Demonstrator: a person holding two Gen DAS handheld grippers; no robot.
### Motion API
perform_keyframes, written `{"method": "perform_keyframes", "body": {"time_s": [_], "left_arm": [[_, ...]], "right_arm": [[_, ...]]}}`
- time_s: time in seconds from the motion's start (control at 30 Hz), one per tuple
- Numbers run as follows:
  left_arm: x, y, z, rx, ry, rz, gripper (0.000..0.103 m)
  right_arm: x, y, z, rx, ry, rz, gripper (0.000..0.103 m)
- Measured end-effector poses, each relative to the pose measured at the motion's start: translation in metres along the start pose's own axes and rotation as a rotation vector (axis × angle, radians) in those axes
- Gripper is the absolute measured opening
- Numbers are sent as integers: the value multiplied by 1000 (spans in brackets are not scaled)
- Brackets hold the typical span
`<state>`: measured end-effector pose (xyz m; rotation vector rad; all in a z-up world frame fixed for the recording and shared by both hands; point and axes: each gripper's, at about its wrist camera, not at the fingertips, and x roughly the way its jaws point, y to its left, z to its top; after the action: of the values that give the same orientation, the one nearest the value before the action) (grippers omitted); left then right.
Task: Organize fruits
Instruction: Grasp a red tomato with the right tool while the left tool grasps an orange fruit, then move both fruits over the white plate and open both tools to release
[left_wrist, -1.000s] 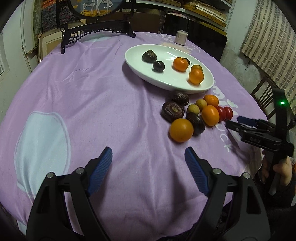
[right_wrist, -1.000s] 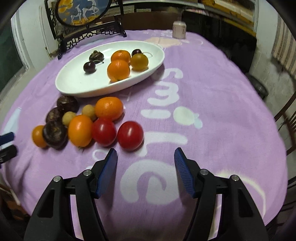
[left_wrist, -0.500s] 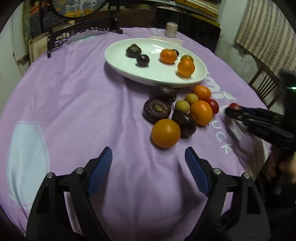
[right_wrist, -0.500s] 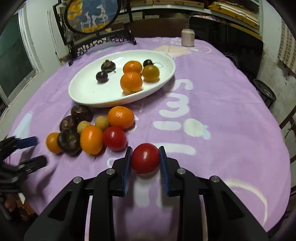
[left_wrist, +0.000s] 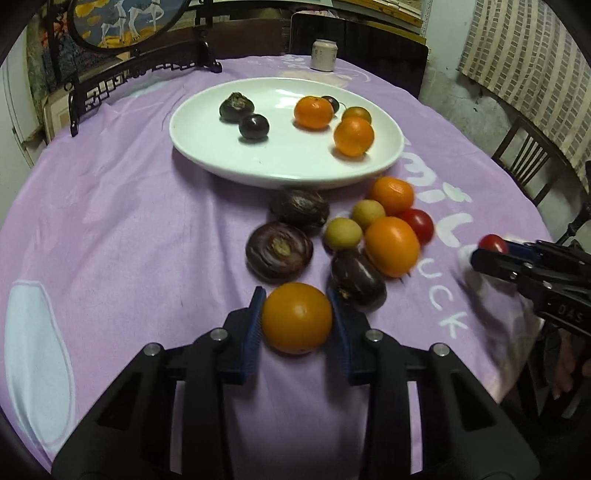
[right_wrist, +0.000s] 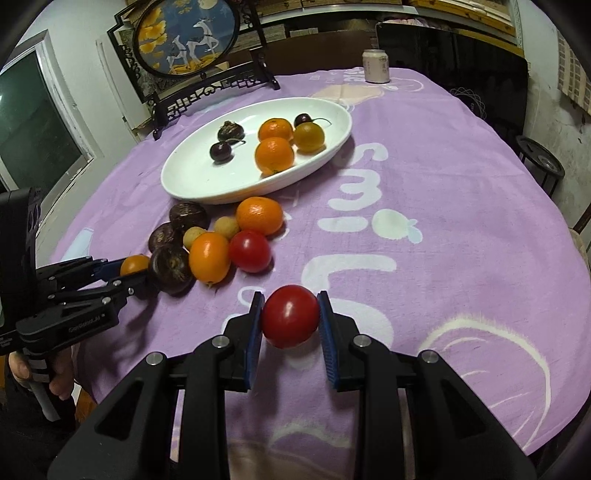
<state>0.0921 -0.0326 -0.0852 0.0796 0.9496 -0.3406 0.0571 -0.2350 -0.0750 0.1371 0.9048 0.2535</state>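
- A round surface (right_wrist: 443, 192) under a lilac cloth with white lettering fills the cluttered room; a dark carved stand with a painted deer panel (right_wrist: 186, 37) sits at its far edge, a pale can (right_wrist: 376, 66) beside it.
- A white oval plate (left_wrist: 221, 147) already carries six fruits: oranges, small dark ones and a yellowish one.
- Just in front of the plate, loose fruit (left_wrist: 343, 229) lies bunched and touching on the cloth.
- The left gripper (left_wrist: 297, 321) has just been closing its jaws, and they now clasp an orange (left_wrist: 297, 317) at the near end of the bunch, low over the cloth.
- The right gripper (right_wrist: 290, 317) grips a red tomato (right_wrist: 290, 315) by its sides, apart from the bunch.
- The orange looks firm, with a slightly grippy rind; holding it across its widest part, as now, should be secure.
- The tomato looks smooth, glossy and softer, so I would expect it to slip or bruise under a hard squeeze; a gentle hold across the middle suits it.
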Motion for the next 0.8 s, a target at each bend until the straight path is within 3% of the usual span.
{"method": "perform_keyframes", "body": {"time_s": [0.23, 0.4, 0.53, 0.63, 0.7, 0.8], "left_arm": [[-30, 0, -6, -6, -41, -21, 34], [-49, 11, 14, -17, -84, -41, 34], [-42, 31, 70, -42, -108, 17, 34], [-18, 49, 122, -89, -83, 11, 35], [2, 58, 151, -118, -58, 12, 35], [29, 71, 177, -162, -47, 79, 35]], "right_arm": [[5, 3, 3, 1, 8, 15, 29], [5, 10, 14, -19, 1, 30, 29], [12, 20, 41, -54, -15, 53, 29], [22, 32, 72, -87, -36, 63, 29], [32, 42, 98, -124, -43, 62, 29], [64, 55, 144, -188, -31, 23, 29]]}}
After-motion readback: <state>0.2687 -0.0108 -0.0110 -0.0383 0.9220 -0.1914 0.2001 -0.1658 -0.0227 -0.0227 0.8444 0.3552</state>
